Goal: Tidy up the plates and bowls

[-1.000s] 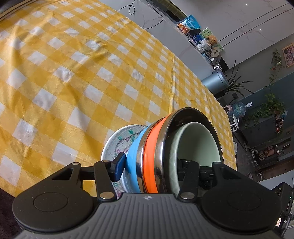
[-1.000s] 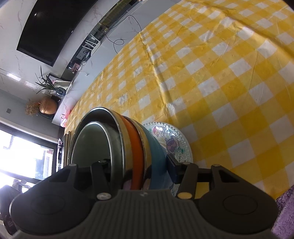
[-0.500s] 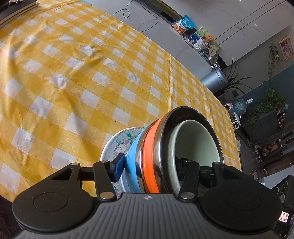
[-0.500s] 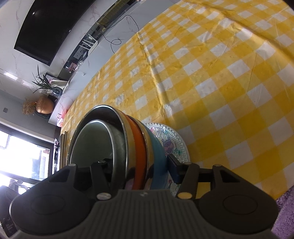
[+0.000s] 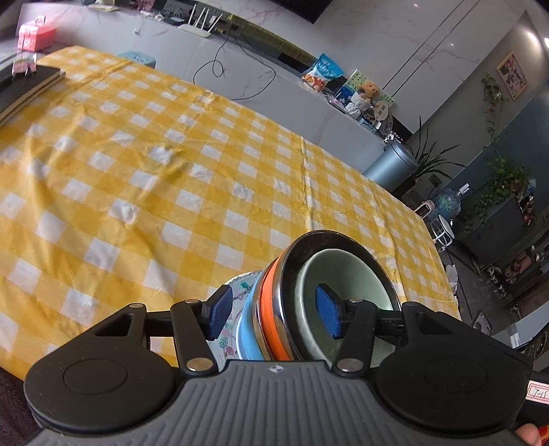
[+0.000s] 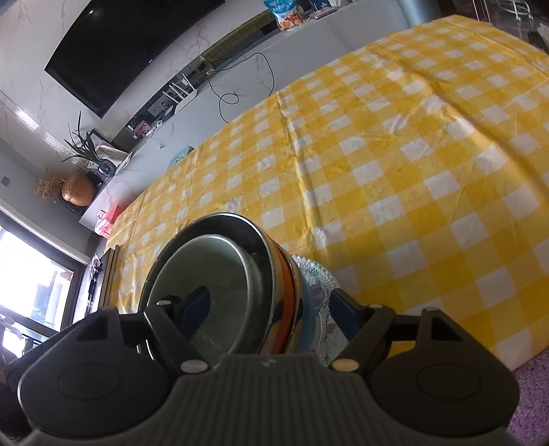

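A nested stack stands near the front edge of the yellow checked tablecloth: a floral plate at the bottom, a blue bowl, an orange-banded steel bowl, and a pale green bowl on top. My left gripper straddles the stack's rim. Its jaws are opening, one pad over the plate and one inside the green bowl, neither pressing. My right gripper straddles the opposite rim of the same stack, green bowl and floral plate. Its jaws are also opening, clear of the bowls.
Dark flat books lie at the table's far left corner, near a pink box. Behind the table runs a white counter with cables, and a grey bin stands beside it. A purple rug lies below the table edge.
Both grippers' jaws have spread and come off the stack they were clamping. Both cameras have risen and rolled, so more of the room shows. The stack rests on the table.
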The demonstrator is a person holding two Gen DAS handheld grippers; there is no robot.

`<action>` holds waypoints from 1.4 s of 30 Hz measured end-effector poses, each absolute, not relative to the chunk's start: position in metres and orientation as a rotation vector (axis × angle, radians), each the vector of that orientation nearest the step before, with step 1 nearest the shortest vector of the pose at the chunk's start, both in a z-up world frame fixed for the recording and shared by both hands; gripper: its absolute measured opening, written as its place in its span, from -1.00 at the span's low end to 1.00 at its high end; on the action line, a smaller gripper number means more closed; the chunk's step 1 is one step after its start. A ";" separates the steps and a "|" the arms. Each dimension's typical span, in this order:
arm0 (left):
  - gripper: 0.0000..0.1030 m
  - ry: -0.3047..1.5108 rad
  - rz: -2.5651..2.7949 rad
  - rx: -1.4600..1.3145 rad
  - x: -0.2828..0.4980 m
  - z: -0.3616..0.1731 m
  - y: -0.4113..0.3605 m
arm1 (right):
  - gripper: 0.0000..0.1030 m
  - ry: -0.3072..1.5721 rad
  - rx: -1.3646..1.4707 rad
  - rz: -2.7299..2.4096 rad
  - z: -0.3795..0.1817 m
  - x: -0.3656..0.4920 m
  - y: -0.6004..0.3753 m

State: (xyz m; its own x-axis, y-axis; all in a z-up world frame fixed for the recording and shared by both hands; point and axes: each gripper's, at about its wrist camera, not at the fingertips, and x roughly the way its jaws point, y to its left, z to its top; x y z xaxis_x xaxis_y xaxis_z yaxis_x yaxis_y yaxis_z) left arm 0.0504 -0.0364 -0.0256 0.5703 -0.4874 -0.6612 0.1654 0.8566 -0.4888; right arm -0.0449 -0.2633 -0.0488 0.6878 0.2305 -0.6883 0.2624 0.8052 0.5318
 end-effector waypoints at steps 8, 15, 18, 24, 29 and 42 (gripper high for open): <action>0.21 0.727 -0.373 -0.189 0.008 0.010 -0.031 | 0.54 0.747 0.462 -0.007 -0.020 -0.067 -0.235; 0.27 0.609 -0.318 -0.037 -0.025 0.027 -0.024 | 0.56 0.637 0.252 -0.022 0.001 -0.098 -0.206; 0.43 0.543 -0.312 0.024 -0.040 0.028 -0.024 | 0.66 0.584 0.171 -0.031 0.005 -0.112 -0.199; 0.64 0.452 -0.261 0.171 -0.065 0.024 -0.030 | 0.69 0.510 0.051 -0.041 0.001 -0.138 -0.187; 0.73 0.411 -0.235 0.254 -0.083 0.018 -0.033 | 0.74 0.452 -0.037 -0.025 -0.005 -0.160 -0.176; 0.74 0.550 -0.209 0.309 -0.090 -0.017 -0.034 | 0.88 0.476 -0.019 -0.056 -0.027 -0.181 -0.169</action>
State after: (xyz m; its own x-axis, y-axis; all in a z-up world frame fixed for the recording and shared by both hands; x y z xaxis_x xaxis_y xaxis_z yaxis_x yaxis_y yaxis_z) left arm -0.0901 -0.0343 -0.0167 0.8330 -0.1125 -0.5417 0.2762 0.9330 0.2309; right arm -0.1811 -0.1686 -0.0271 0.8872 -0.0585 -0.4577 0.0498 0.9983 -0.0311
